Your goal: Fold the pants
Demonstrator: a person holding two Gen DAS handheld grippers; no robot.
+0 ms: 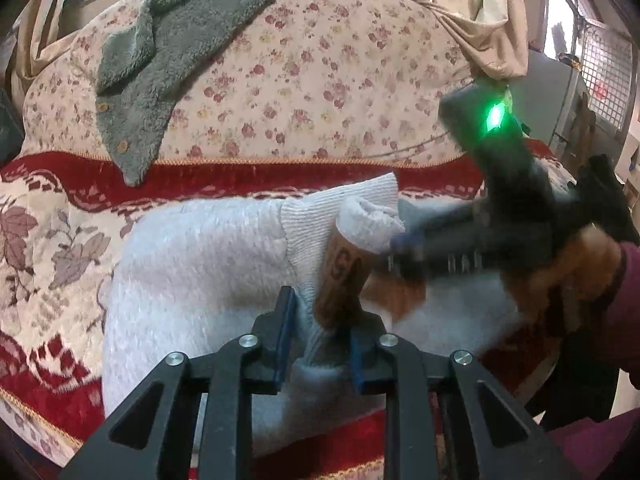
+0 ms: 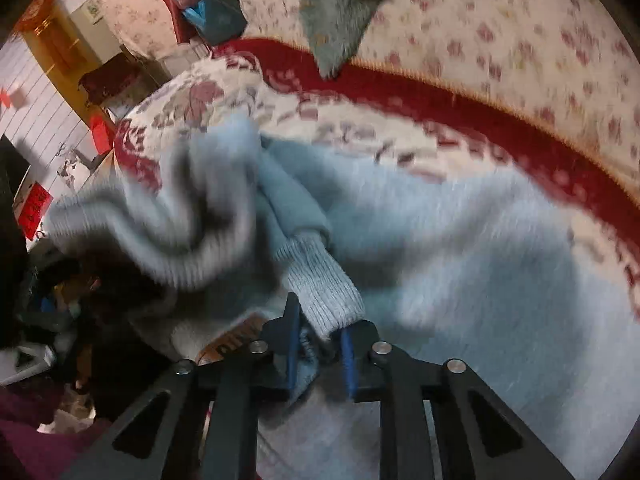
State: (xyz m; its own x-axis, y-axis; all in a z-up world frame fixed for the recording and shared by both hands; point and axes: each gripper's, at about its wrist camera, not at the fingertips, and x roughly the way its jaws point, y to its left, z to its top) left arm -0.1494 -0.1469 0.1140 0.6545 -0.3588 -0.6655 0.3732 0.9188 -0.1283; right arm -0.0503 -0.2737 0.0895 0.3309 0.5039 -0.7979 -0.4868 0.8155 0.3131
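Fingers of left gripper (image 1: 322,336): clamped on ribbed cuff (image 1: 320,236) of fluffy white pants (image 1: 192,272), beside brown label (image 1: 340,276). Fingers of right gripper (image 2: 320,344): clamped on second ribbed cuff (image 2: 324,284). Pants: spread across red-and-cream patterned blanket (image 1: 48,240), near its front edge. Grey fleece garment (image 1: 160,60): draped over floral cover (image 1: 320,80) behind blanket's far red border.

The left tongs (image 1: 320,336) are clamped on a ribbed cuff of the pants (image 1: 192,264). The right tongs (image 2: 320,344) pinch another ribbed cuff and point across toward the left, blurred in the left wrist view.
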